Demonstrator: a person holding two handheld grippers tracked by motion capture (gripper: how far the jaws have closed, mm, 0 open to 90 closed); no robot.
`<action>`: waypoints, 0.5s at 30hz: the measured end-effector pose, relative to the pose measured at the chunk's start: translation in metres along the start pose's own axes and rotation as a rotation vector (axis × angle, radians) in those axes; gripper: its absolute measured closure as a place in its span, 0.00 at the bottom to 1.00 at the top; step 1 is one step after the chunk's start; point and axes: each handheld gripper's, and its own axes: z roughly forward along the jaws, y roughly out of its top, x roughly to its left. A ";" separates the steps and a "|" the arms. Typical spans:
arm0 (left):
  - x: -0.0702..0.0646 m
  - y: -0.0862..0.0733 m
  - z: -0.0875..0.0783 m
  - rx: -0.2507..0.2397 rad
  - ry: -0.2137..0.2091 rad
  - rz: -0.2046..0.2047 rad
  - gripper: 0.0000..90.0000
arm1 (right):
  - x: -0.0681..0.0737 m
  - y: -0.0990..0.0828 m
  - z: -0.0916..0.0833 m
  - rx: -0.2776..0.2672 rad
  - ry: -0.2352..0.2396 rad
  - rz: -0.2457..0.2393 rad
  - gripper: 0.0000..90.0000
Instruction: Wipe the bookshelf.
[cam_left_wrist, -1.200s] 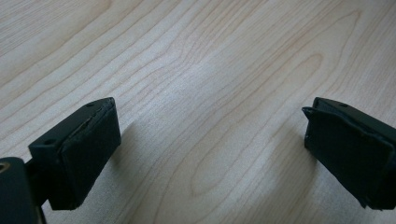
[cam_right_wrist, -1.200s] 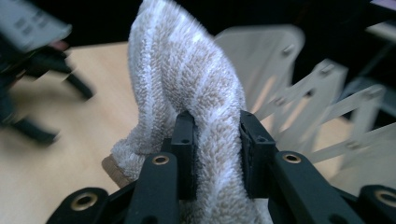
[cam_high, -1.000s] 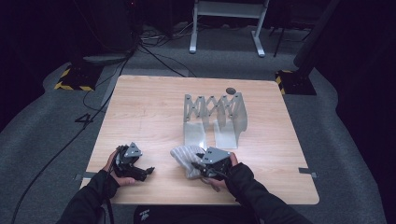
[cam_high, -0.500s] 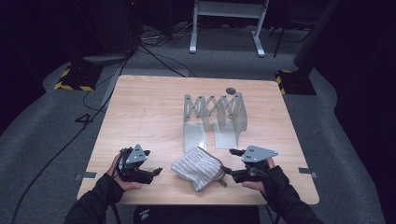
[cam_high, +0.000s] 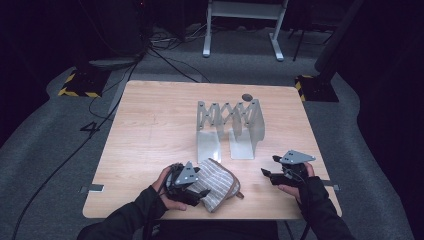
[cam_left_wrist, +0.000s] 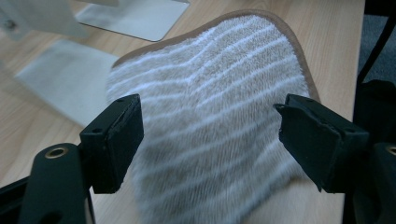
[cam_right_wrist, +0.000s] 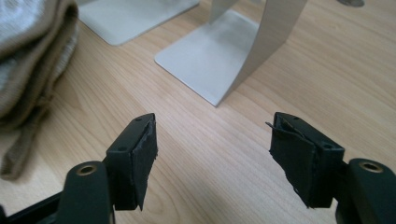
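Now our left gripper (cam_left_wrist: 208, 140), jaws spread, straddles the striped cloth (cam_left_wrist: 210, 107); our right gripper (cam_right_wrist: 212, 161), also spread, sits well right.

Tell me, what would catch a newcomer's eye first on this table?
Probably the striped folded cloth at the near edge of the wooden table, with the left gripper poised over it, jaws open to either side. Behind it, mid-table, stands a silvery metal accordion rack. To the right, the right gripper hovers over bare wood, jaws open and holding nothing.
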 end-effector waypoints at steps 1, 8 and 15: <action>0.003 0.001 0.014 0.030 -0.011 -0.009 0.25 | -0.001 -0.002 0.003 0.007 0.002 0.001 0.36; 0.010 -0.007 0.039 0.124 -0.003 0.039 0.26 | -0.002 -0.006 0.008 0.030 -0.001 0.007 0.36; 0.020 -0.021 0.023 0.147 0.026 0.052 0.37 | -0.006 -0.010 0.010 0.050 -0.020 0.014 0.36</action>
